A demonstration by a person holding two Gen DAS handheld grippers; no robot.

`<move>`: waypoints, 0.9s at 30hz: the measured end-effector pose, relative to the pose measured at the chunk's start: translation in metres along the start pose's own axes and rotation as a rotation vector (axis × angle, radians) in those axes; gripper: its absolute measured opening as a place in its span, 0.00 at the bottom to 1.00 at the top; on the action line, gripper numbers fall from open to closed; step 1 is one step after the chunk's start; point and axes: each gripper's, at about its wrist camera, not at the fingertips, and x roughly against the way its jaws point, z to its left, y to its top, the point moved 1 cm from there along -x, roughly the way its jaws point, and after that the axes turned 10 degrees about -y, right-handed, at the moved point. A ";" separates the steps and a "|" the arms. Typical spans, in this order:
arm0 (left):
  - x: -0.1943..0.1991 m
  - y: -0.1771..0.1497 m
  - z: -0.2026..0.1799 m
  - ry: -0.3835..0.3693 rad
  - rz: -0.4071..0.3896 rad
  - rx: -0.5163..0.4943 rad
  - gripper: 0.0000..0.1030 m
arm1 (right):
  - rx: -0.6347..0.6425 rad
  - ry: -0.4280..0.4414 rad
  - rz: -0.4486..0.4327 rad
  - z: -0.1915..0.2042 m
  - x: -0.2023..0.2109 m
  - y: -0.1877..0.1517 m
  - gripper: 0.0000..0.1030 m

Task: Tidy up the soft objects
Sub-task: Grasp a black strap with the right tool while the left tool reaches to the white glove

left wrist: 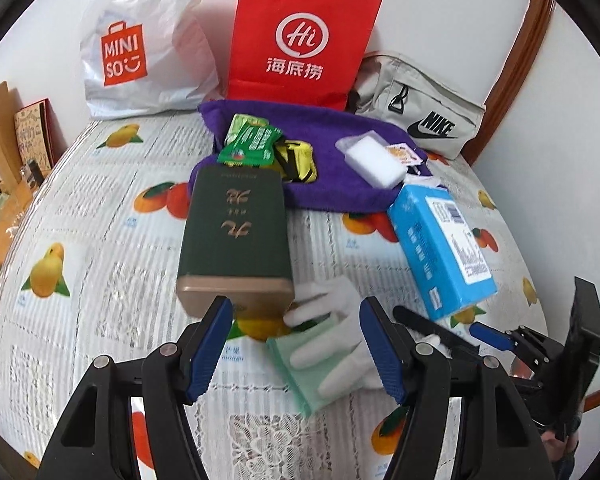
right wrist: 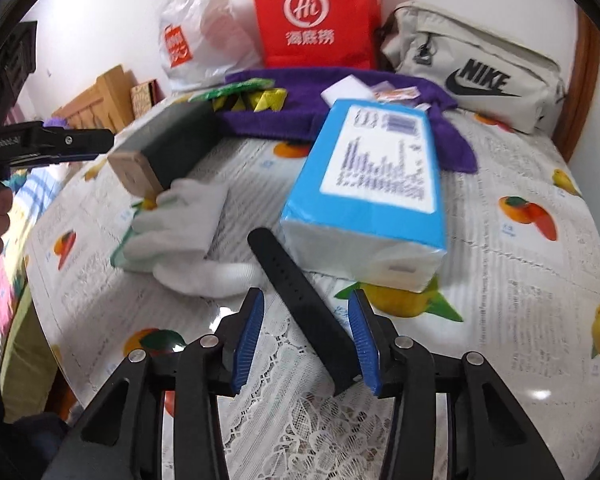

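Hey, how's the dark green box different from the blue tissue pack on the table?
The dark green box looks rigid, with a gold end cap and gold characters; the blue tissue pack is a soft wrapped pack with white ends and a printed white label. The green box's near end rests on the white glove, while the tissue pack lies beside the black strap, its far end by the purple towel. Both lie lengthwise on the fruit-print tablecloth.

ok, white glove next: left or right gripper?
Left, probably. The left gripper is open with the glove between its fingers. The right gripper is open over the black strap, glove off to its left.
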 end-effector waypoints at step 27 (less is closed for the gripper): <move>-0.018 -0.036 0.007 -0.031 0.060 0.020 0.62 | 0.066 -0.023 -0.015 0.030 -0.009 -0.021 0.20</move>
